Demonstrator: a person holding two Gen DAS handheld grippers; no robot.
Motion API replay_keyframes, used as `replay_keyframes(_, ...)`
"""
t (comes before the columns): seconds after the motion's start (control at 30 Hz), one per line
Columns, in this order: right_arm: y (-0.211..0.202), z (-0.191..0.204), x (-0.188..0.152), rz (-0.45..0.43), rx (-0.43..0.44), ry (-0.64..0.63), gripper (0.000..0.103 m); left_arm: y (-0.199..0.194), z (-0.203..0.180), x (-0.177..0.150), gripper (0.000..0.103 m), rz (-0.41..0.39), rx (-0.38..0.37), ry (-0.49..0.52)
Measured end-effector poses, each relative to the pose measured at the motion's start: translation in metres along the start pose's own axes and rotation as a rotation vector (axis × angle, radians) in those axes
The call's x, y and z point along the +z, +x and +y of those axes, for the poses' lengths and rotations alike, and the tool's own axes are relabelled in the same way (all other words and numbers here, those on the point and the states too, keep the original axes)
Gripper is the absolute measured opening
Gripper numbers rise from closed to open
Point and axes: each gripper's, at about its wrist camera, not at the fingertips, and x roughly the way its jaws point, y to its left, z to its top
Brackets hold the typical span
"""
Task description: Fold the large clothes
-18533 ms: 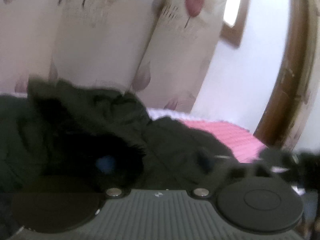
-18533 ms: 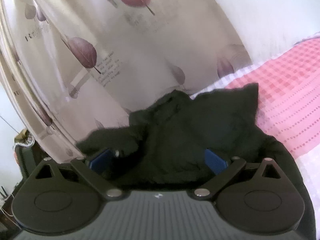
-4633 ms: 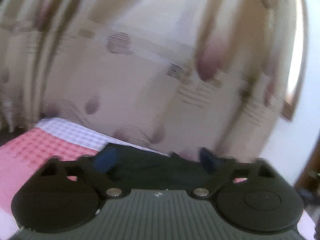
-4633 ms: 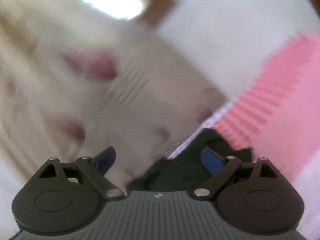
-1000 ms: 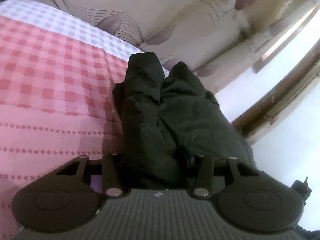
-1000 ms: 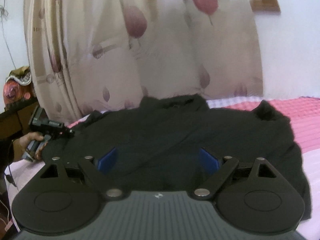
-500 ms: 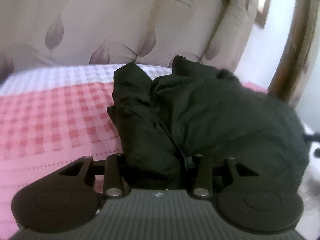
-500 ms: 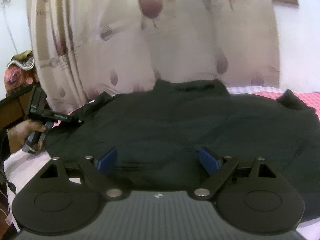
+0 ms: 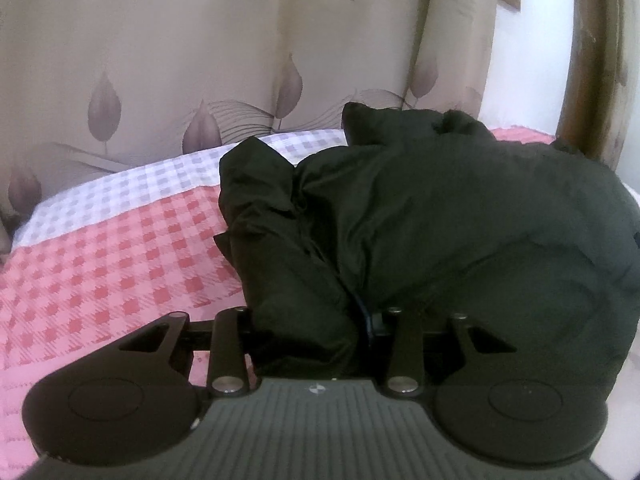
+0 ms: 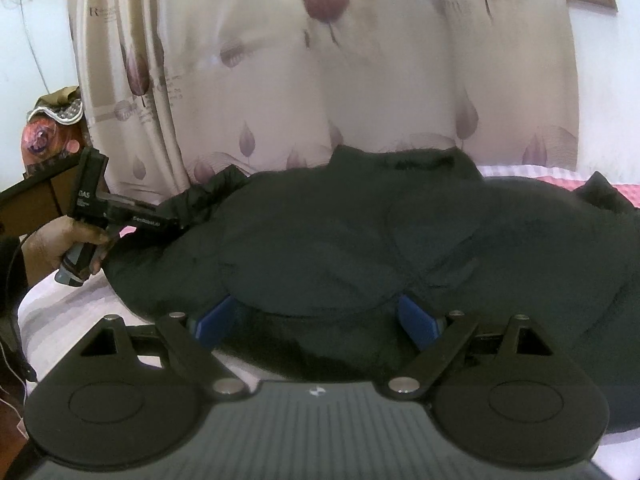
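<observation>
Rolled level since a second ago, the left tongs (image 9: 310, 322) clamp the sleeve (image 9: 280, 248) of a black jacket (image 10: 360, 240) lying on the checked bed (image 9: 100, 264); right tongs (image 10: 316, 320) gape over its hem.

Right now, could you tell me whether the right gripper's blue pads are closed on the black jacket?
No, the right gripper stands wide open, its blue pads apart over the black jacket.
</observation>
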Motion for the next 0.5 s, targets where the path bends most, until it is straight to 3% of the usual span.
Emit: replay_keyframes(0.5, 0.0026, -0.0004, -0.0018, -0.002, 0.015, 0.028, 0.09, 0.0011, -0.0036, 0.0017, 0.042, 0.007, 0.011, 0.042)
